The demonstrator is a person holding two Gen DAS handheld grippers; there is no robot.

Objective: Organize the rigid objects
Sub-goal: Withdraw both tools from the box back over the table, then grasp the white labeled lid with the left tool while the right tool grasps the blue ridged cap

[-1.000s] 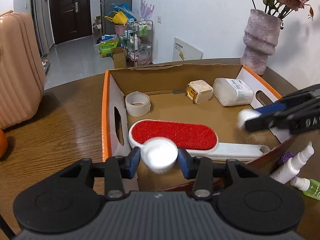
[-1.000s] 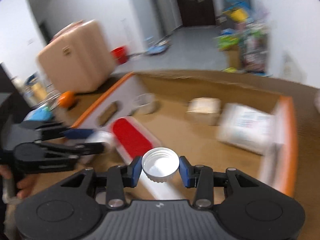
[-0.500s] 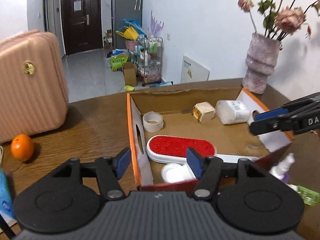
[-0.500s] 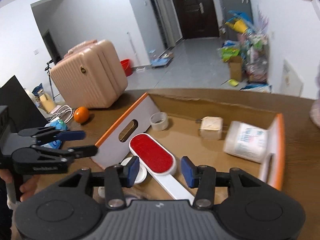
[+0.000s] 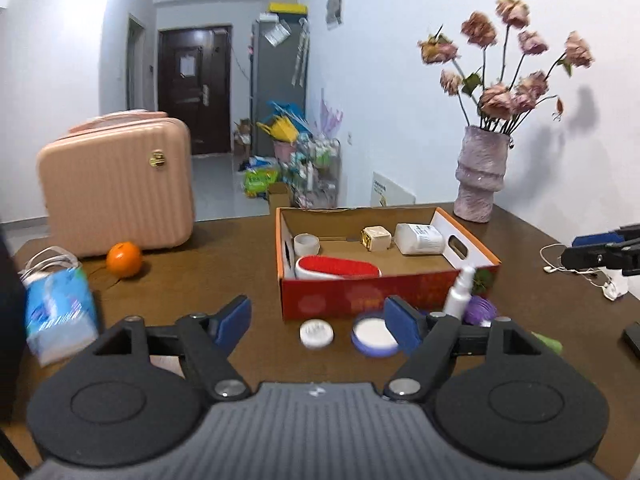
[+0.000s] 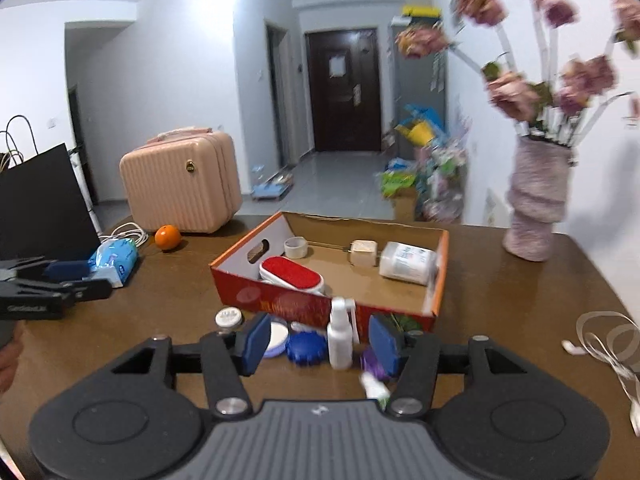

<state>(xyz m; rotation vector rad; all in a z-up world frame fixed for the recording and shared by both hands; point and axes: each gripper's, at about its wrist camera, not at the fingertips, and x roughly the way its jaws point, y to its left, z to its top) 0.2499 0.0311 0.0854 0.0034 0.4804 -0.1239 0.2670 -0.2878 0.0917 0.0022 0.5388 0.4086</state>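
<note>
box: the cardboard box (image 6: 434,280) sits mid-bench, holding a red lint brush (image 6: 290,274), tape roll (image 6: 296,247), small cream carton (image 6: 363,253) and a white bottle on its side (image 6: 406,268)
loose items: a cluster lies on the bench just in front of the box's near wall: white spray bottle (image 6: 340,338) upright, blue ridged cap (image 6: 307,349), white-and-purple lid (image 5: 376,336), small white cap (image 5: 316,333), a purple thing (image 5: 482,309) and a green-tipped bottle (image 6: 374,388) lying flat
left gripper: the left gripper (image 5: 318,322) hangs above the bench before the box; its jaws have just been opening and stand apart with nothing between them
right gripper: the right gripper (image 6: 316,340) hangs over the same cluster; its jaws have just been opening, wide and empty, the spray bottle framed in the gap but untouched
risk, toppling: the spray bottle is tall and narrow, so a pad brushing it on approach would likely knock it over onto the caps
risk, scatter: the round caps are low and crowded; jaws closing on one may push its neighbours away or roll them toward the bench edge
risk, collision: both grippers aim at one small patch, so they may clash
risk, box: a low pass may catch the near wall and shove the box
bench (image 5: 208,268): the orange (image 5: 124,259) and tissue pack (image 5: 60,316) lie well apart, out of harm
</note>
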